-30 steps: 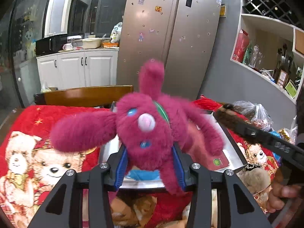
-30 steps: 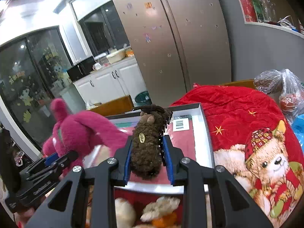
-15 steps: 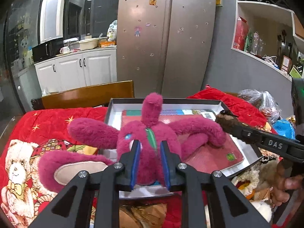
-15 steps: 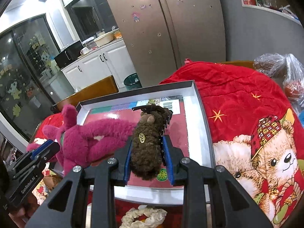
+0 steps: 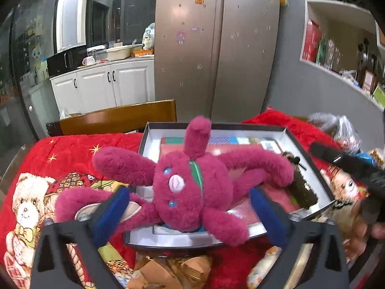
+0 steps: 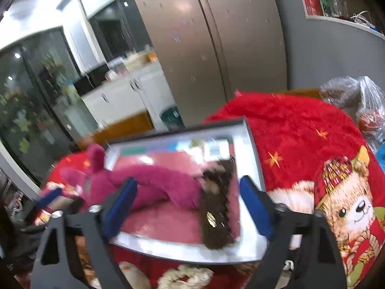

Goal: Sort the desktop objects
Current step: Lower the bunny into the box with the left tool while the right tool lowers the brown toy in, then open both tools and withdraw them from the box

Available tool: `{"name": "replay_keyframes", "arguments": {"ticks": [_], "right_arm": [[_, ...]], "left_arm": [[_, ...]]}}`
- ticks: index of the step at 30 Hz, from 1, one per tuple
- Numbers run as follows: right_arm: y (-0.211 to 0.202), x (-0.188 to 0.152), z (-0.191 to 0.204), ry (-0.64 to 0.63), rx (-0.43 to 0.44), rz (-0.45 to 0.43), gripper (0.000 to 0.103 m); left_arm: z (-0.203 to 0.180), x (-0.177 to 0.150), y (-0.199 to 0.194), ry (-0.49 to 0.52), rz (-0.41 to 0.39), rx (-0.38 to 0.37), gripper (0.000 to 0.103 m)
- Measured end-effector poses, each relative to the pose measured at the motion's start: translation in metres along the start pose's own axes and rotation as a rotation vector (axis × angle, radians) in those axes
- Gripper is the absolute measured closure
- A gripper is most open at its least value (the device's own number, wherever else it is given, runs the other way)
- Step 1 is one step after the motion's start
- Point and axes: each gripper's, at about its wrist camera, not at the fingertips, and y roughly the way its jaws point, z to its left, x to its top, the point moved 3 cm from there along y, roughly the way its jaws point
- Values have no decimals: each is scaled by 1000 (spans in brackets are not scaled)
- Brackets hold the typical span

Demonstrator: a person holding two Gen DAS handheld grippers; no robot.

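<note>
A magenta plush rabbit (image 5: 192,187) lies across the near left part of a shallow white-lined box (image 5: 312,168) on the red blanket. My left gripper (image 5: 190,209) is open, its blue pads apart on either side of the rabbit. A brown plush toy (image 6: 215,207) lies in the box's right side, next to the rabbit's arm (image 6: 154,180). It also shows in the left wrist view (image 5: 300,185). My right gripper (image 6: 187,207) is open around the brown toy, not gripping it. The box (image 6: 250,159) holds a red book under both toys.
A red bear-print blanket (image 5: 60,168) covers the table. A wooden chair back (image 5: 118,118) stands behind it. Plastic bags (image 6: 356,101) sit at the far right. More plush items (image 6: 182,274) and paper (image 5: 168,272) lie at the near edge.
Both grippers have opened. The rabbit and the brown toy were let go and now lie in the box. Both grippers have pulled back slightly.
</note>
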Motion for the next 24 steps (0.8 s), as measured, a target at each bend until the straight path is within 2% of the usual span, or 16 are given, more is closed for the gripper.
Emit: {"name": "replay_keyframes", "arguments": {"ticks": [2, 3, 6, 14, 20, 24], "right_arm": [[-7, 5, 5, -36, -36, -36, 0], [-10, 6, 9, -67, -55, -50, 0], [-15, 7, 21, -129, -87, -62, 0], [-19, 5, 37, -174, -93, -75, 0], [-20, 6, 29, -135, -126, -93, 0], [-30, 11, 24, -100, -102, -121, 0]], "left_arm": [[-3, -1, 2, 51, 11, 83, 0], [-5, -2, 3, 64, 15, 89, 0], [-5, -2, -2, 35, -9, 36, 0], [-7, 2, -14, 62, -65, 92, 0], [-4, 4, -17, 55, -63, 86, 0], [1, 7, -20, 36, -69, 83, 0]]}}
